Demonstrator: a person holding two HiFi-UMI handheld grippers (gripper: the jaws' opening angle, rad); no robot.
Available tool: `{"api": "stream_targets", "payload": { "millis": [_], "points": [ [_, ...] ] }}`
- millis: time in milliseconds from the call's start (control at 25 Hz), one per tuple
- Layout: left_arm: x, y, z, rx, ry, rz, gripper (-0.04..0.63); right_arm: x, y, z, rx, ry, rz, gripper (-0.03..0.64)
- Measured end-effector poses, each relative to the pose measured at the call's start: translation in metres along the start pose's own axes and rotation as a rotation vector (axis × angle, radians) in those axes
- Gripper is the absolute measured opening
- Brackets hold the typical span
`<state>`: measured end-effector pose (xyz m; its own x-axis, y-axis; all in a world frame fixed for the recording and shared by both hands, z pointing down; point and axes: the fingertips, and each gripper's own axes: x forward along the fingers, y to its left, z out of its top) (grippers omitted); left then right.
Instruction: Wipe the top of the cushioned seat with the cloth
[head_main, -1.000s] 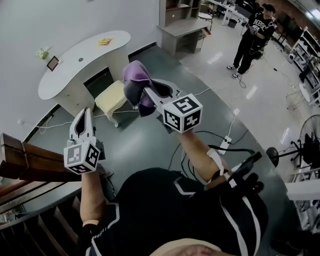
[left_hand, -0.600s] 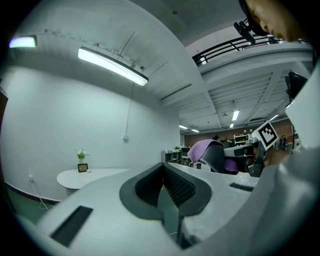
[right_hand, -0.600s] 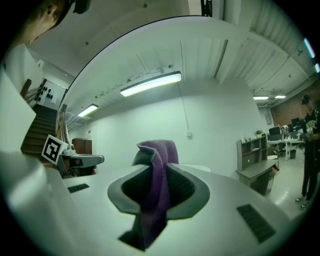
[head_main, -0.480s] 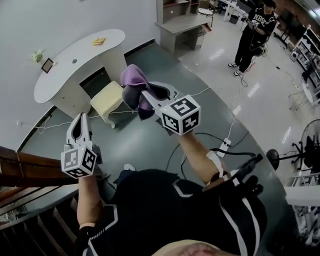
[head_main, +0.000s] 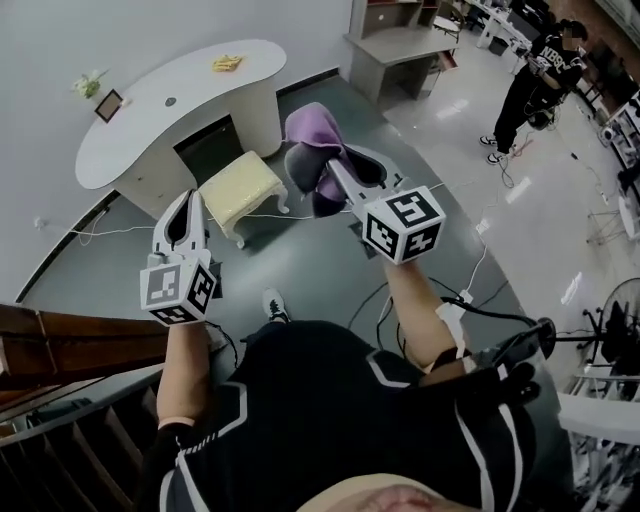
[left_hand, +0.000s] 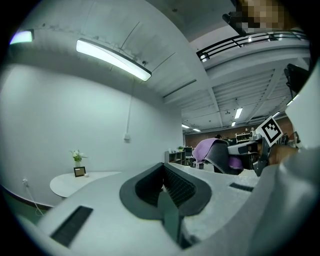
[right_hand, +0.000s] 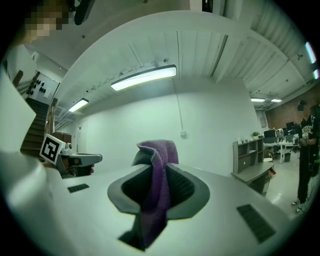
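The cushioned seat (head_main: 240, 186) is a small cream stool standing on the dark floor in front of the curved white desk (head_main: 170, 95). My right gripper (head_main: 322, 172) is held in the air above the floor to the right of the stool, shut on a purple cloth (head_main: 312, 128) that bunches over its tips. The right gripper view shows the cloth (right_hand: 159, 165) hanging down between the jaws of the right gripper (right_hand: 157, 186). My left gripper (head_main: 188, 212) hovers just left of the stool, well above it. In its own view the left gripper (left_hand: 165, 189) is shut on nothing.
A person (head_main: 540, 75) stands at the far right on the shiny floor. Grey shelving and a desk (head_main: 395, 45) stand at the back. Cables and a power strip (head_main: 468, 290) lie on the floor at right. Wooden stairs (head_main: 60, 350) run along the lower left.
Both grippers have shifted right and slightly up in the head view. The stool now sits closer to the left gripper. The cloth stays held in the right gripper.
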<state>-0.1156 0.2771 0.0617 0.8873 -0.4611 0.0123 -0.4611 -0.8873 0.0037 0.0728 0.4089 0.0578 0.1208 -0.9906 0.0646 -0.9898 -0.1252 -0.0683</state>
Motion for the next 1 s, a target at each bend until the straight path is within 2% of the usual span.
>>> {"api": "stream_targets", "payload": {
  "millis": [240,480,760,880,1000],
  "points": [
    [0.048,0.065,0.002,-0.004,0.002,-0.007,0.005,0.082,-0.002,0.004,-0.003,0.013,-0.002,0.084],
    [0.101,0.148,-0.008,-0.032,0.017,-0.013,0.005,0.180,0.005,-0.002,-0.012,0.062,0.014,0.084],
    [0.101,0.187,-0.005,-0.057,-0.004,0.014,0.003,0.215,0.022,0.004,-0.009,0.069,0.037,0.084],
    [0.114,0.219,-0.017,-0.101,-0.007,0.041,0.005,0.252,0.027,-0.002,-0.035,0.098,0.069,0.084],
    [0.124,0.239,-0.027,-0.110,0.005,0.052,0.003,0.284,0.026,-0.005,-0.051,0.112,0.087,0.086]
  ]
}}
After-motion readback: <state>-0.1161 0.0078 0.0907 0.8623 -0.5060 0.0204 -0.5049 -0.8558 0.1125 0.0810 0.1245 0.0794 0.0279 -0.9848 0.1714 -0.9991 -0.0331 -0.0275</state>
